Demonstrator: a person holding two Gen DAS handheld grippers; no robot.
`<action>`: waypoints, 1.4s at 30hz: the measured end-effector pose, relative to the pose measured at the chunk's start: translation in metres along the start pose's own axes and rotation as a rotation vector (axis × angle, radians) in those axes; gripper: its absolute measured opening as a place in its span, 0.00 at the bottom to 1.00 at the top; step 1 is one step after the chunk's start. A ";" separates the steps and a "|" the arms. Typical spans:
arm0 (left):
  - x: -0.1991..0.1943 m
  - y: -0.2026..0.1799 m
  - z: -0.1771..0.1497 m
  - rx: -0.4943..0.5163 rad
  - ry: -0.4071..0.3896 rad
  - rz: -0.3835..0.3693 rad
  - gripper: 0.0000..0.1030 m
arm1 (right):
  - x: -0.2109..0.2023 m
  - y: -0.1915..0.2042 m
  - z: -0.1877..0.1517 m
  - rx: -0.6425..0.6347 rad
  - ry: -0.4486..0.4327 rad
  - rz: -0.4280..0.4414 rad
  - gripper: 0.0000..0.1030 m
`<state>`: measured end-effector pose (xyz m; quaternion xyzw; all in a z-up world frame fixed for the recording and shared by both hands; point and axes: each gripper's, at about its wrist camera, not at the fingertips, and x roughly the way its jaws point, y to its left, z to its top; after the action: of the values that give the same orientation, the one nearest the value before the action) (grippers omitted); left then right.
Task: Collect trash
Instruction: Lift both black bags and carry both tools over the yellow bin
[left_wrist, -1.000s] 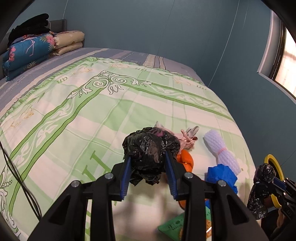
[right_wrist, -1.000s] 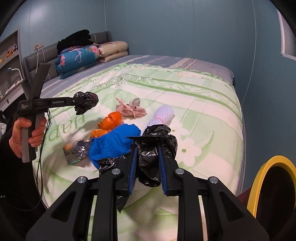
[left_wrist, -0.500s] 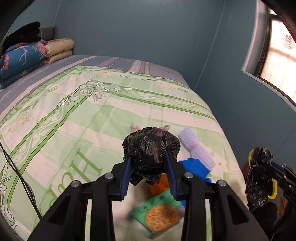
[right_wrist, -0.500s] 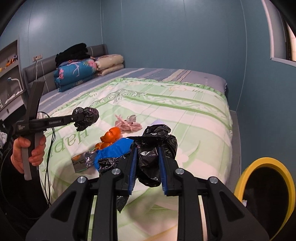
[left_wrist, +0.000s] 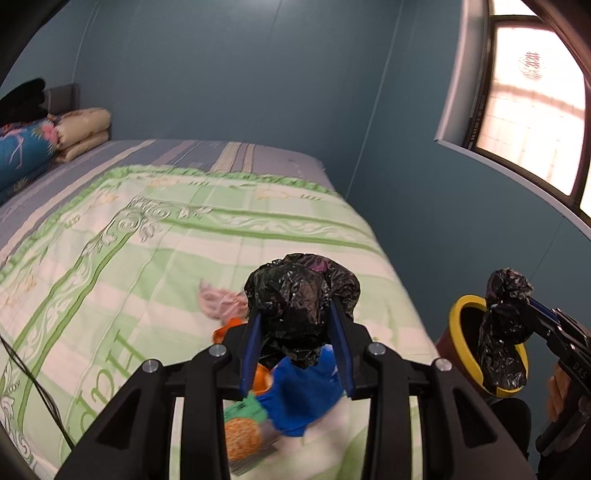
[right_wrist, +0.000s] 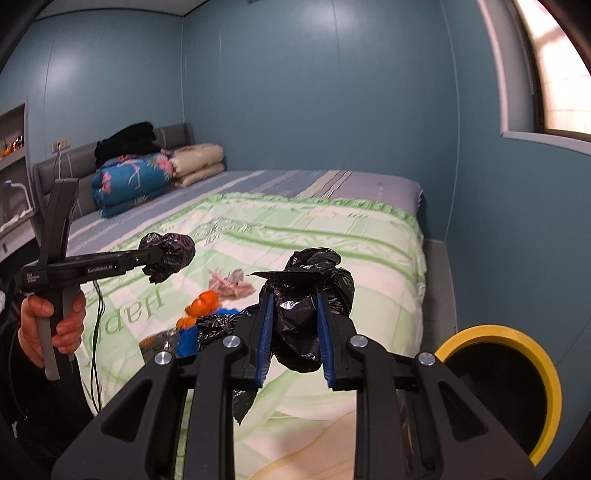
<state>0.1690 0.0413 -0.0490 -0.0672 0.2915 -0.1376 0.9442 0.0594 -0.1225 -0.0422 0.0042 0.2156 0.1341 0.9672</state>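
My left gripper (left_wrist: 297, 332) is shut on a crumpled black plastic bag wad (left_wrist: 301, 302), held above the bed; it also shows in the right wrist view (right_wrist: 168, 254). My right gripper (right_wrist: 295, 332) is shut on another black plastic bag (right_wrist: 310, 317), seen in the left wrist view (left_wrist: 504, 325) hanging over the yellow-rimmed bin (left_wrist: 460, 314). The bin (right_wrist: 517, 339) stands at the bed's foot. On the bed lie a pink scrap (right_wrist: 231, 282), orange peel (right_wrist: 201, 302), a blue cloth (left_wrist: 303, 391) and a green snack packet (left_wrist: 243, 424).
The bed has a green patterned quilt (left_wrist: 129, 258). Folded blankets (right_wrist: 133, 177) and black clothes are stacked at the headboard. Blue walls close in on the right, with a window (left_wrist: 535, 92). A black cable (left_wrist: 29, 384) hangs at the bed's left edge.
Both grippers have drawn back and turned right, toward the bed's foot. The bin comes further into both views, and the right gripper's bag now hangs over its rim.
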 end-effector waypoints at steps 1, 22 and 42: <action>-0.002 -0.007 0.003 0.011 -0.009 -0.002 0.32 | -0.004 -0.003 0.002 0.004 -0.013 -0.012 0.21; 0.008 -0.120 0.019 0.134 -0.017 -0.193 0.32 | -0.069 -0.069 0.011 0.100 -0.149 -0.216 0.21; 0.051 -0.223 -0.002 0.256 0.080 -0.367 0.32 | -0.089 -0.134 -0.002 0.199 -0.166 -0.430 0.21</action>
<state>0.1592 -0.1862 -0.0317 0.0070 0.2920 -0.3454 0.8918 0.0155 -0.2750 -0.0159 0.0643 0.1436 -0.0976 0.9827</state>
